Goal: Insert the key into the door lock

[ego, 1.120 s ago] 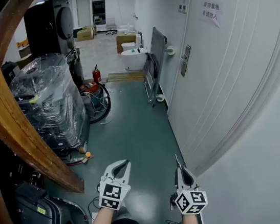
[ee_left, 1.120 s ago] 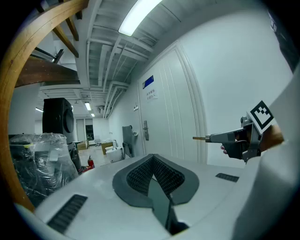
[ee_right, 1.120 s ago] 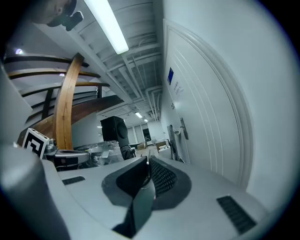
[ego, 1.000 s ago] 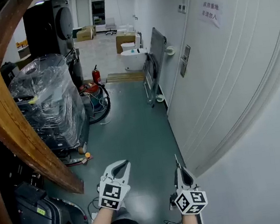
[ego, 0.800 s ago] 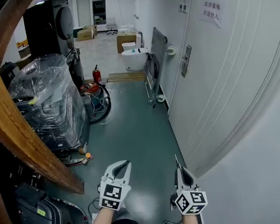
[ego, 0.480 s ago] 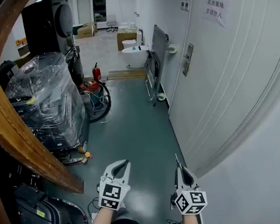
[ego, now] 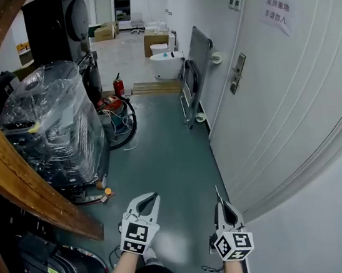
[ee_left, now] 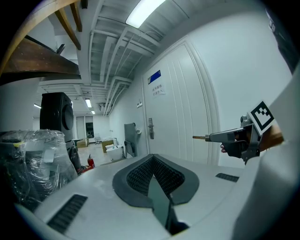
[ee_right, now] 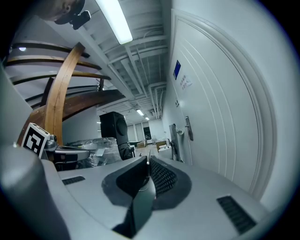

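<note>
Key (ee_left: 201, 137) sits pinched in your right hand-held gripper (ego: 218, 199), tip poking forward, well short of the door lock (ego: 236, 73) far along the white door (ego: 292, 103) on the right. Your left hand-held gripper (ego: 151, 200) is closed, gripping nothing.

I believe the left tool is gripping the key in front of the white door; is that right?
Not quite: the right tool grips the key in front of the white door. The left gripper view shows the key jutting from that tool.
</note>
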A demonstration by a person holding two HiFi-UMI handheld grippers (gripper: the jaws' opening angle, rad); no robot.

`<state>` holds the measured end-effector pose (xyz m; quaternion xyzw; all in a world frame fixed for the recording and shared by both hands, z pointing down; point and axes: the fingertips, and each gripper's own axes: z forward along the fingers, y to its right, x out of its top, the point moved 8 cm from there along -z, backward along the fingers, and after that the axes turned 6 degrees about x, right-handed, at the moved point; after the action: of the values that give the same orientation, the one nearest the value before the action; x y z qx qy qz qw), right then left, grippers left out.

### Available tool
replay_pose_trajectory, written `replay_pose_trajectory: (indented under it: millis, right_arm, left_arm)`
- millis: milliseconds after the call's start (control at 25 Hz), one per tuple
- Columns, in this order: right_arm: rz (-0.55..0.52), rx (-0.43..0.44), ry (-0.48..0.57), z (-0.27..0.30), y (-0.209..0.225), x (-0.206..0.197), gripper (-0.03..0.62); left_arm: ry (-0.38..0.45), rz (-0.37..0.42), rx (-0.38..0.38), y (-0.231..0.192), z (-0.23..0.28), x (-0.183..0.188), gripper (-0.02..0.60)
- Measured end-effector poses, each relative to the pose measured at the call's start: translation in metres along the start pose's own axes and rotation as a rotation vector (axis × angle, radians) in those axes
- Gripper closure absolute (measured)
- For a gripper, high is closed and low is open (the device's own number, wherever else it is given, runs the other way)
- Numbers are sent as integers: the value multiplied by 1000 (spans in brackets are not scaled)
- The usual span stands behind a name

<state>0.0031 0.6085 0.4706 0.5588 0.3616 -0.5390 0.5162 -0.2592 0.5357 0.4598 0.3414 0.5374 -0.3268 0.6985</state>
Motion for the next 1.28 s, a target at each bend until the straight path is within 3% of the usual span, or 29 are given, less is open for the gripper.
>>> replay_pose_trajectory:
  millis: [520,880,1280]
  right_arm:
    - [7,-28,11,101,-36,14,516]
    - [-5,-21,4,128,-46,15,516]
    - [-13,-20,9,155,-33,20,516]
  left_arm:
    - [6,10,-47,-95,50,5,569]
    - [16,-13,-50,-119,63,2,569]
    - [22,31,-73,-126,94,10,569]
